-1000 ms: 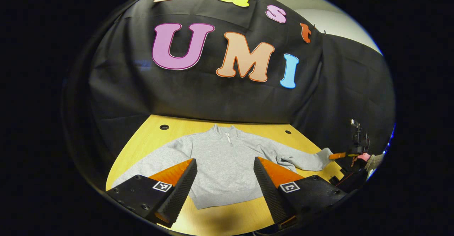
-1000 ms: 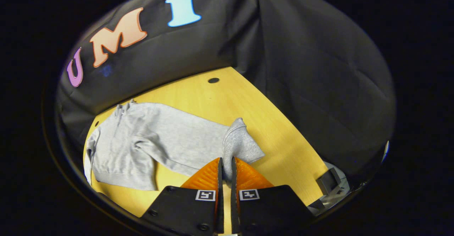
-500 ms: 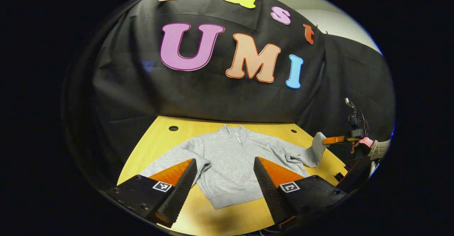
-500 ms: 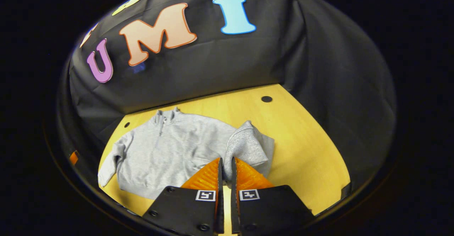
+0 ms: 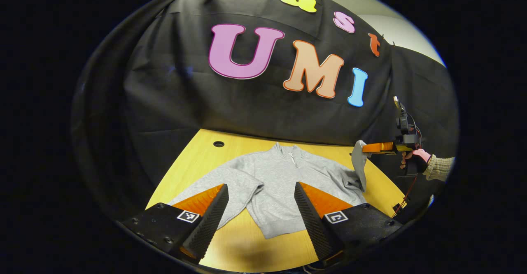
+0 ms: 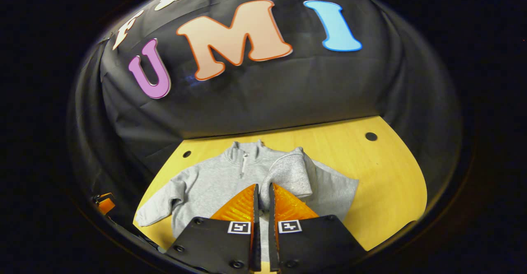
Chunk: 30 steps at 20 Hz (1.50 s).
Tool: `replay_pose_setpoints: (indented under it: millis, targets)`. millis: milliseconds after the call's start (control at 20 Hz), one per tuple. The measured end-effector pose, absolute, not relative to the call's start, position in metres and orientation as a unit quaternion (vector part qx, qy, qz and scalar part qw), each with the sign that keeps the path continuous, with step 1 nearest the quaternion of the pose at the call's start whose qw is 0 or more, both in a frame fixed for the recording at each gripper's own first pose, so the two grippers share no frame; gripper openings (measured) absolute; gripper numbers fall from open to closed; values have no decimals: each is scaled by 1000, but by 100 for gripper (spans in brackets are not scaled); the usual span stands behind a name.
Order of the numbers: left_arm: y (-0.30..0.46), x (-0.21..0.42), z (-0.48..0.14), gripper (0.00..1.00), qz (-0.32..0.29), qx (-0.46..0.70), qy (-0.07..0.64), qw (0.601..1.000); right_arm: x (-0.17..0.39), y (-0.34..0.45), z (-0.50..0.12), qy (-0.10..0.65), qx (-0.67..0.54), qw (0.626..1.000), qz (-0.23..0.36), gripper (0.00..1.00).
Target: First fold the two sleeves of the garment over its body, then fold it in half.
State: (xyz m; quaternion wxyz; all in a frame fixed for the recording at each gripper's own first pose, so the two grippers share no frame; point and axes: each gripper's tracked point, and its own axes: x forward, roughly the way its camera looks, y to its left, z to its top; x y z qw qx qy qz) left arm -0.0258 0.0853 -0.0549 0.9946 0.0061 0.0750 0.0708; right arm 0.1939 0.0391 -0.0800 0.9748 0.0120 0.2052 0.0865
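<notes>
Right gripper view: the grey garment [image 6: 214,183] lies face up on the yellow table [image 6: 387,183], collar toward the booth wall, directly ahead of your right tool [image 6: 262,191]. That tool is clenched on the cuff of one sleeve [image 6: 288,175]; both fingers press the fabric, which bunches up just above the tips and drapes over the body's right half. The other sleeve [image 6: 158,208] trails flat toward the table's near-left edge, w/ a bit of your left tool [image 6: 106,203] near it at the frame's edge.

Left gripper view: your left tool [image 5: 261,206] is released, fingers wide apart, hovering above the near part of the garment [image 5: 276,183] & touching nothing; the hem shows between the fingers. From here you see the held sleeve [image 5: 360,163] lifted clear of the table [image 5: 206,159], hanging down from your right tool [image 5: 370,147], which sits level off to the right w/ your hand [image 5: 413,159] & a sleeve cuff behind it. The free sleeve [image 5: 230,183] lies flat, running under the left finger. Two round holes mark the table's far corners in the right gripper view.
</notes>
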Motion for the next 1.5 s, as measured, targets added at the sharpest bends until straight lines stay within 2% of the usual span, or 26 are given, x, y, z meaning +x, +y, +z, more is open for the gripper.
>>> replay_pose_setpoints:
  millis: [400,800,1300,1350,1400,1500]
  targets:
    - [132,-41,-60,94,118,-3,79,990,231,183,-77,198,21,963,180,10]
    - [180,-79,-98,94,173,-27,113,978,239,303,-114,213,-51,938,268,10]
    - [250,-123,-171,94,248,-45,172,952,247,372,-195,230,-101,919,304,10]
    - [256,-122,-182,94,251,-48,180,950,248,377,-197,228,-98,919,306,26]
    - [260,-125,-193,94,253,-49,189,948,245,382,-198,224,-95,918,312,20]
    - [269,-126,-208,94,252,-45,207,944,241,385,-195,221,-97,917,317,56]
